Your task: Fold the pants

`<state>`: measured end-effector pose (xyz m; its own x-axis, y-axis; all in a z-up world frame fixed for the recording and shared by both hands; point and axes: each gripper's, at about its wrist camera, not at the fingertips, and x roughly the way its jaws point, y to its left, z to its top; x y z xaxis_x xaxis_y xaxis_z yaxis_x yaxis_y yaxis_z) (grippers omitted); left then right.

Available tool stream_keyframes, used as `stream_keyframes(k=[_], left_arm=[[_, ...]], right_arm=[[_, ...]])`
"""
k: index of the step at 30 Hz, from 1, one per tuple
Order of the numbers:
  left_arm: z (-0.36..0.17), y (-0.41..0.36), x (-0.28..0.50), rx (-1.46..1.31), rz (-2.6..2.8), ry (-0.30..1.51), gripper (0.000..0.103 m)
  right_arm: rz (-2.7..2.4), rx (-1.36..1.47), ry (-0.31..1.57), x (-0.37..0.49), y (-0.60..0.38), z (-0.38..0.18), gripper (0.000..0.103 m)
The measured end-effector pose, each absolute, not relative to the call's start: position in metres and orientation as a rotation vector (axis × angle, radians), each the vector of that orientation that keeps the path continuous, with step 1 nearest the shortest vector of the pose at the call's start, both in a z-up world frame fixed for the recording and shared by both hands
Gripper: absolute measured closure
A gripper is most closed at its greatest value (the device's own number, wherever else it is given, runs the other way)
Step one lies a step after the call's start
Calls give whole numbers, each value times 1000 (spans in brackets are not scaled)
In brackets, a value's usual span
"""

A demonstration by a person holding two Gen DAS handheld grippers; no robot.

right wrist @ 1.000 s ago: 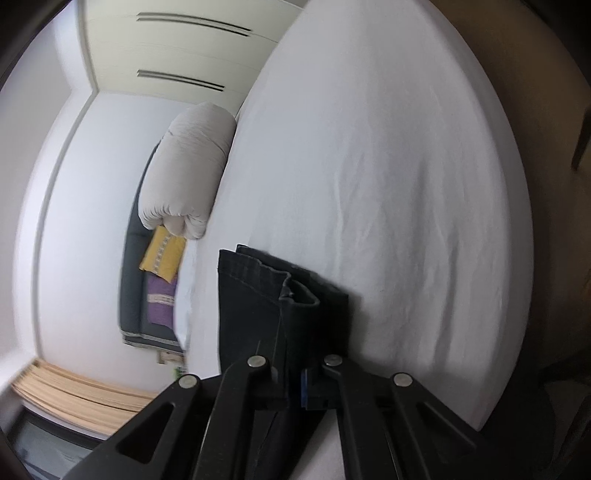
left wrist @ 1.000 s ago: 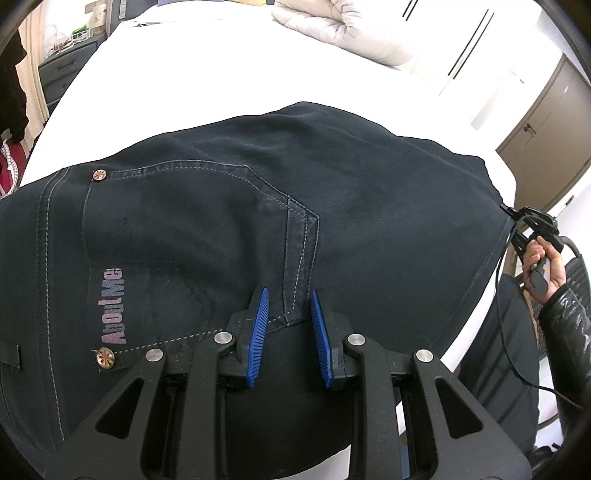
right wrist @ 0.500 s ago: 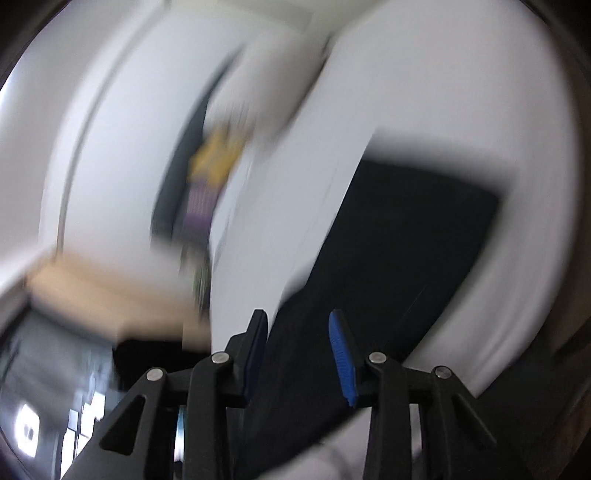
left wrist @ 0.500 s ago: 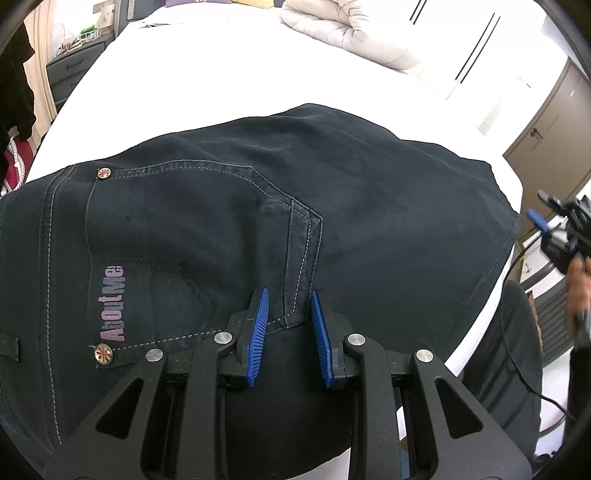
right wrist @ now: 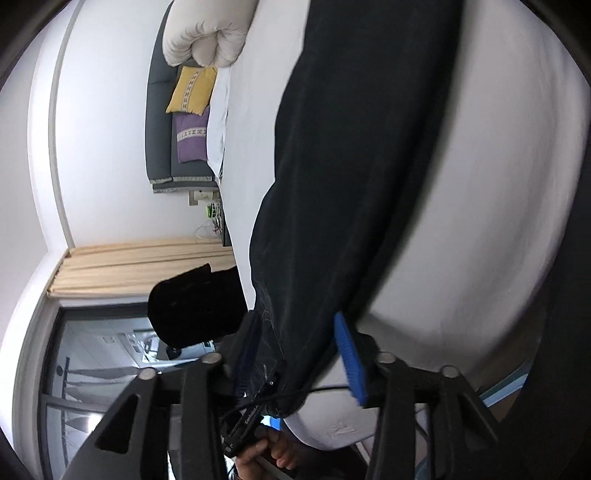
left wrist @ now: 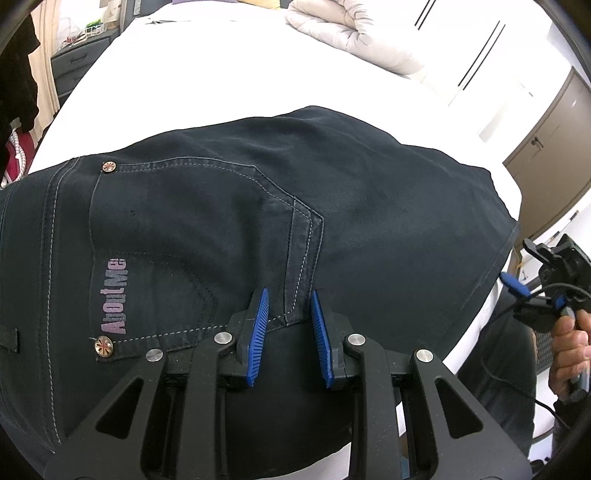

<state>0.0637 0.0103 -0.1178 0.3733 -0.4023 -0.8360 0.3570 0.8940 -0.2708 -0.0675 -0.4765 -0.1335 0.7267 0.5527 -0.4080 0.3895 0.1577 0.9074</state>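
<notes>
**Both jaws parted, pants flat on bed**

Jaws of the left gripper point(left wrist: 288, 338) stand apart, blue ribbed pads either side of the lower corner of the back pocket point(left wrist: 207, 251), nothing clamped between them. Gripper sits low over the dark navy denim pants point(left wrist: 369, 221), seat side up.

Pants lie spread on the white-sheeted bed point(left wrist: 221, 74). Pocket carries pale stitching, two copper rivets and a pinkish "About Me" print point(left wrist: 113, 295). Right-hand edge of the fabric reaches the bed's near corner.

Right gripper point(left wrist: 532, 295) shows at the far right of the left wrist view, off the bed edge, held in the person's right hand point(left wrist: 570, 343); a black cable trails from it.

Right wrist view: jaws of the right gripper point(right wrist: 295, 354) wide apart, one blue pad clear, the other in shadow. Dark cloth runs through the gap; contact cannot be told.

Background: cream rolled duvet point(right wrist: 207, 33), yellow cushion point(right wrist: 192, 90), purple cushion point(right wrist: 192, 138) against a grey headboard point(right wrist: 159, 110).
</notes>
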Motion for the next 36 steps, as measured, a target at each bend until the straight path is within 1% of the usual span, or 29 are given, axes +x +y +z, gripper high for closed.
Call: stream_keyframes(k=[10, 19, 21, 23, 26, 28, 30, 36], left_arm=[[-117, 12, 63, -52, -489, 1086, 80], [-117, 12, 62, -55, -488, 1083, 80], [-117, 12, 62, -53, -488, 1084, 80], [-117, 12, 62, -56, -488, 1084, 80], [-118, 12, 62, -55, -488, 1083, 80], [-118, 12, 62, -56, -489, 1083, 80], [-118, 12, 62, -54, -491, 1082, 80], [-116, 13, 65, -54, -498, 1094, 79]], right_arm=[[159, 1457, 869, -51, -454, -140, 52], [164, 1465, 869, -45, -451, -147, 52], [170, 1468, 870, -41, -449, -150, 55], [179, 1459, 872, -39, -447, -150, 62], [184, 1443, 896, -38, -442, -153, 89], [171, 1425, 910, -40, -441, -156, 97], [163, 1404, 907, -44, -440, -155, 99], [136, 1324, 912, -49, -437, -147, 99]])
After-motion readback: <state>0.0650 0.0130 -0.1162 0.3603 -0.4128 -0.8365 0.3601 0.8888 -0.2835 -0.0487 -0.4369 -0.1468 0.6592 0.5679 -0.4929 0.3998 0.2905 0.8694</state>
